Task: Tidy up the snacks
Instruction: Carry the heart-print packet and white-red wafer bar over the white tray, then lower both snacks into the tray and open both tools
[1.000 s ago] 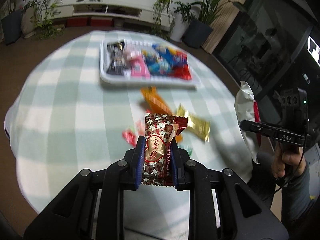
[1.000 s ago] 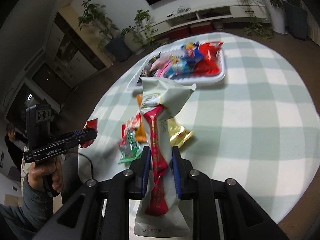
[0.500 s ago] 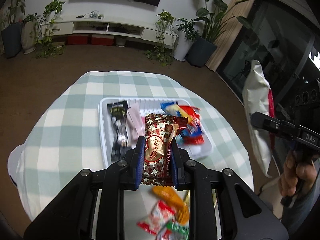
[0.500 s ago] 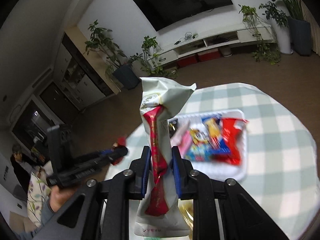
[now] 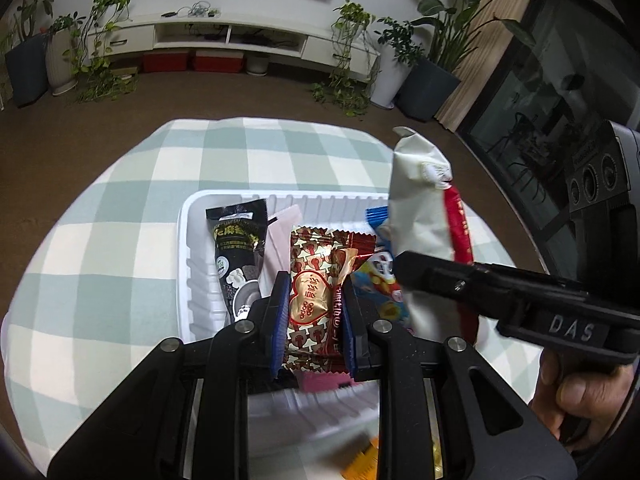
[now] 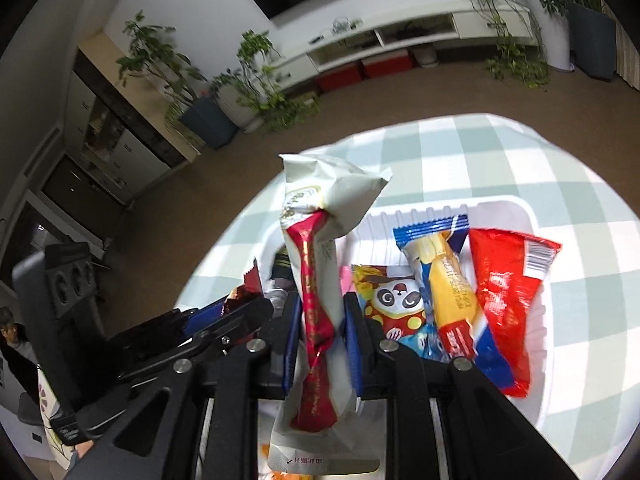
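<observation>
My left gripper (image 5: 314, 316) is shut on a red-and-gold heart-print candy packet (image 5: 320, 280) and holds it over the white tray (image 5: 188, 256). My right gripper (image 6: 318, 338) is shut on a long white snack packet with a red stripe (image 6: 320, 280), also over the tray (image 6: 520, 208). That packet also shows in the left wrist view (image 5: 420, 216), close on the right. The tray holds a black packet (image 5: 236, 252), a pink one (image 5: 280, 240), a panda packet (image 6: 394, 304), a blue-yellow one (image 6: 444, 272) and a red one (image 6: 508, 288).
The tray sits on a round table with a green-and-white checked cloth (image 5: 120, 208). An orange wrapper (image 5: 360, 464) lies on the cloth near the tray's front edge. Brown floor, potted plants and a low white cabinet (image 5: 224, 40) lie beyond the table.
Both grippers have moved forward from above the loose snacks to above the tray, each still holding its packet. The two grippers have come close together.
</observation>
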`<action>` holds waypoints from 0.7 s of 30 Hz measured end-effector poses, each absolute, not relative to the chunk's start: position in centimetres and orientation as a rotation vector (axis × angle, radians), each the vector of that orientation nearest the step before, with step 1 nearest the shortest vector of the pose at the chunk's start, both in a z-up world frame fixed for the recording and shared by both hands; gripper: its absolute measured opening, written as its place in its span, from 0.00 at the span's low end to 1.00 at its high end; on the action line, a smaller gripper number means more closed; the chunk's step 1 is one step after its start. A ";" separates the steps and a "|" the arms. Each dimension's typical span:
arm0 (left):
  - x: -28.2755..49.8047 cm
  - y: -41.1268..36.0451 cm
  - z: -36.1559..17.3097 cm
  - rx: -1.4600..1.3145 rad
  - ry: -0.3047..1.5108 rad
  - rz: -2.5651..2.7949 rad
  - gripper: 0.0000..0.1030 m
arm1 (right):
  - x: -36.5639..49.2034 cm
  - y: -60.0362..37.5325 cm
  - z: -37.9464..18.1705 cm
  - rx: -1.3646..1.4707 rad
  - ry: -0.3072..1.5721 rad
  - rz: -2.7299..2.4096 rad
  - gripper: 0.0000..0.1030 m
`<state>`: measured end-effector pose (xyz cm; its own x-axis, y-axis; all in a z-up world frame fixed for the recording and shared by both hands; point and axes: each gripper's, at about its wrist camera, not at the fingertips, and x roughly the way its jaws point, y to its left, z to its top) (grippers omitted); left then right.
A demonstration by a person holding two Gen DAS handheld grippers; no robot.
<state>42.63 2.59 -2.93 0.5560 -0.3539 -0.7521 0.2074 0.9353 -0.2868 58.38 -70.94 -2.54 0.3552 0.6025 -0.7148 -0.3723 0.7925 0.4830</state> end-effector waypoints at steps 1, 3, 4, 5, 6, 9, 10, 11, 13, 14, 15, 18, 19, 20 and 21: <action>42.9 2.6 -3.5 -0.172 0.932 -0.333 0.20 | 58.6 -70.7 -2.9 0.245 1.036 0.637 0.22; 43.2 2.4 -4.2 -0.163 0.936 -0.329 0.20 | 58.8 -70.2 -3.6 0.229 1.049 0.634 0.22; 43.3 2.4 -4.5 -0.163 0.936 -0.329 0.20 | 58.9 -70.0 -3.9 0.227 1.054 0.632 0.22; 43.4 2.4 -4.8 -0.161 0.938 -0.326 0.20 | 59.1 -69.9 -4.3 0.229 1.060 0.627 0.22; 43.5 2.4 -5.0 -0.159 0.939 -0.323 0.21 | 59.2 -69.9 -4.5 0.232 1.065 0.623 0.22; 43.8 2.2 -5.8 -0.151 0.945 -0.316 0.21 | 59.3 -69.8 -5.0 0.224 1.072 0.618 0.22; 43.9 2.2 -6.0 -0.146 0.945 -0.315 0.22 | 59.4 -69.8 -5.1 0.219 1.072 0.617 0.22; 43.8 2.0 -6.1 -0.143 0.944 -0.315 0.22 | 59.3 -69.6 -5.1 0.210 1.071 0.613 0.22; 44.1 1.9 -6.4 -0.137 0.944 -0.314 0.23 | 59.5 -69.4 -5.2 0.201 1.069 0.610 0.22; 44.2 1.8 -6.6 -0.134 0.944 -0.312 0.23 | 59.5 -69.3 -5.3 0.199 1.070 0.610 0.22; 44.1 1.8 -6.6 -0.128 0.945 -0.306 0.24 | 59.5 -69.1 -5.3 0.195 1.073 0.609 0.22; 44.4 1.9 -7.1 -0.125 0.952 -0.301 0.29 | 59.7 -68.7 -5.5 0.183 1.073 0.604 0.22; 44.3 2.0 -7.1 -0.129 0.945 -0.304 0.29 | 59.7 -68.7 -5.5 0.185 1.073 0.604 0.22; 44.3 2.1 -7.1 -0.131 0.942 -0.305 0.29 | 59.7 -68.7 -5.6 0.187 1.071 0.603 0.23; 44.3 2.2 -7.1 -0.133 0.941 -0.305 0.30 | 59.8 -68.8 -5.6 0.189 1.069 0.602 0.23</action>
